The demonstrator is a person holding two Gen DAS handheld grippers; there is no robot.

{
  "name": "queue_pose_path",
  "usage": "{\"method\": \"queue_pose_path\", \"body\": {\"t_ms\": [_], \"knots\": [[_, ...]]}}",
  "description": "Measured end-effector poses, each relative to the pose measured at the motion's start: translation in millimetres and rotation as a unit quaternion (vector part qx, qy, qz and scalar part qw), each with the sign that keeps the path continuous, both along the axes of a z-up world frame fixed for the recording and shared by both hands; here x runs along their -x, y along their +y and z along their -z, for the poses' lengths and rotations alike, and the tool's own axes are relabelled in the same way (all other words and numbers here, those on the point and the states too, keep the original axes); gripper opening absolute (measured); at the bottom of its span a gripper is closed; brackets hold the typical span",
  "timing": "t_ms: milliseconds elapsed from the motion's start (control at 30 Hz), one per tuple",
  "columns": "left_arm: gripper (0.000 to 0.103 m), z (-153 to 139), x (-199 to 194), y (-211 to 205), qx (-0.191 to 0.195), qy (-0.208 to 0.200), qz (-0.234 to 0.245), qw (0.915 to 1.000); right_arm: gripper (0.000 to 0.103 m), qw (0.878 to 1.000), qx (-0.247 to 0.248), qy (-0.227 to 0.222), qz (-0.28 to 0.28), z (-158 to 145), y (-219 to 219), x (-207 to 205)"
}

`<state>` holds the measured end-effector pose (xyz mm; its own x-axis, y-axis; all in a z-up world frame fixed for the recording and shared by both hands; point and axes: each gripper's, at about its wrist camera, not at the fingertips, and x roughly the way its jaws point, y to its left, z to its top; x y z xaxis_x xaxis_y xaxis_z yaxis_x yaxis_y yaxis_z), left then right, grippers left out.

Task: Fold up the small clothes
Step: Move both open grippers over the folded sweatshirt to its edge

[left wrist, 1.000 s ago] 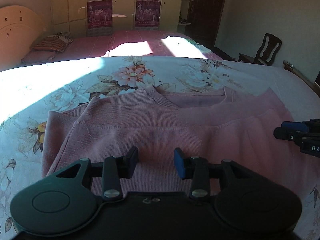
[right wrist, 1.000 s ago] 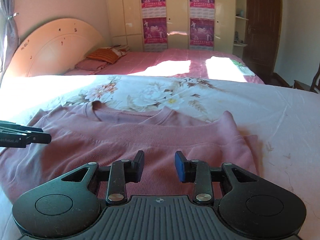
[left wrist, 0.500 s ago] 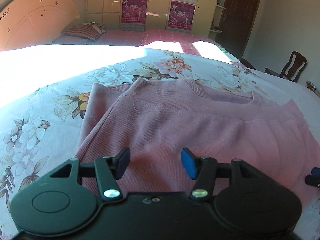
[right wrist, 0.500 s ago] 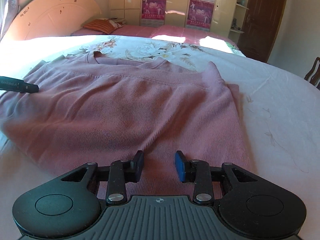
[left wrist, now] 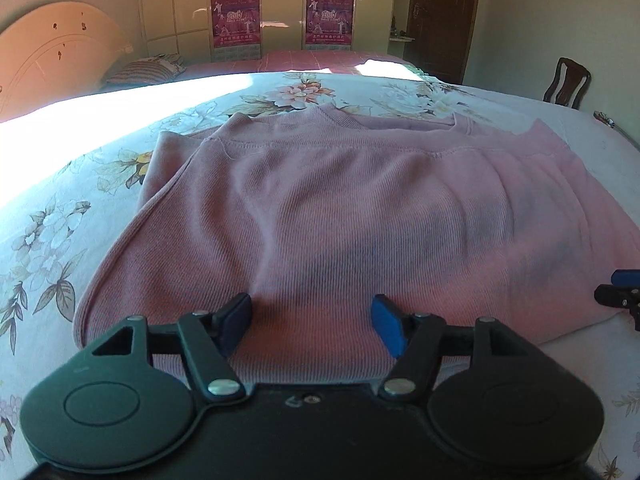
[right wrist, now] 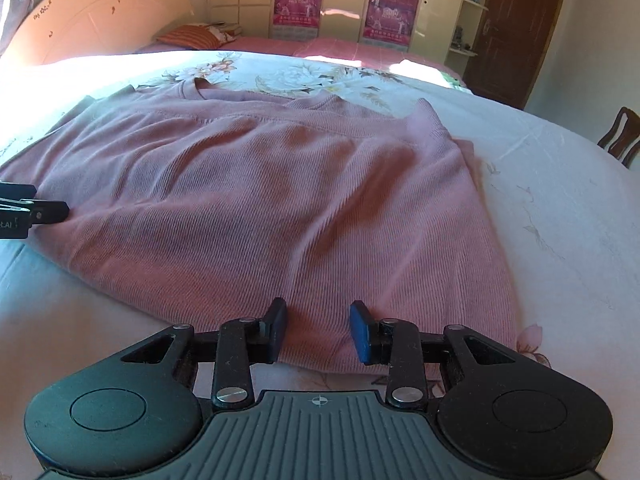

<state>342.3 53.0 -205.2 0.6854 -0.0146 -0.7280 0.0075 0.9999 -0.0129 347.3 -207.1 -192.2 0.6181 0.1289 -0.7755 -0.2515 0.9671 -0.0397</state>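
Note:
A pink knit sweater lies flat on the floral bedsheet, its lower part folded up over the chest, collar at the far side. My left gripper hovers over the near left fold edge; its jaws are opening and nothing is pinched between them. My right gripper stands open above the near right fold edge of the sweater, its blue pads apart with only cloth below them. Each gripper's tip shows at the side edge of the other's view: the right gripper and the left gripper.
The bed runs wide around the sweater, with bare sheet on the right. Behind it are a second bed with a striped pillow, a wooden headboard, wardrobes with posters, a dark door and a chair.
Both grippers have drawn back toward the near edge of the sweater and tilted down, so more cloth lies in front of them. The left jaws have spread wider; the right jaws kept their gap.

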Motion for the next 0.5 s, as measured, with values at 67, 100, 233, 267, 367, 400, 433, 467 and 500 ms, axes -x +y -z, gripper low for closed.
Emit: {"method": "queue_pose_path", "body": {"t_ms": [67, 100, 233, 267, 367, 400, 433, 467, 500], "knots": [[0.065, -5.1, 3.9, 2.3, 0.007, 0.002, -0.004, 1.0, 0.034, 1.0, -0.003, 0.002, 0.0, -3.8, -0.9, 2.6], [0.065, -8.0, 6.1, 3.0, 0.011, 0.0, -0.005, 0.9999, 0.034, 1.0, -0.01, -0.003, 0.003, -7.8, -1.3, 3.9], [0.067, -8.3, 7.1, 9.2, 0.02, 0.004, -0.024, 0.9995, 0.034, 0.998, -0.053, -0.034, 0.022, -25.5, -1.1, 10.3], [0.067, -6.6, 6.0, 11.6, 0.021, 0.008, -0.029, 0.9993, 0.034, 0.997, -0.058, -0.039, 0.022, -27.9, 1.5, 10.0], [0.069, -1.8, 2.8, 14.2, 0.023, 0.017, -0.033, 0.9991, 0.034, 0.997, -0.059, -0.041, 0.011, -29.5, 13.1, 6.9], [0.071, -2.0, 2.2, 12.8, 0.02, 0.018, -0.032, 0.9991, 0.034, 0.998, -0.05, -0.04, 0.008, -27.3, 17.6, 6.5], [0.072, -1.9, 1.4, 11.1, 0.018, 0.02, -0.03, 0.9992, 0.034, 0.998, -0.039, -0.039, 0.008, -23.5, 20.2, 5.8], [0.073, -1.7, 0.8, 10.5, 0.017, 0.021, -0.031, 0.9992, 0.034, 0.999, -0.031, -0.033, 0.01, -18.4, 20.6, 4.6], [0.074, -1.1, 0.2, 10.1, 0.018, 0.021, -0.031, 0.9991, 0.034, 0.999, -0.026, -0.023, 0.014, -13.7, 19.4, 3.1]]}}
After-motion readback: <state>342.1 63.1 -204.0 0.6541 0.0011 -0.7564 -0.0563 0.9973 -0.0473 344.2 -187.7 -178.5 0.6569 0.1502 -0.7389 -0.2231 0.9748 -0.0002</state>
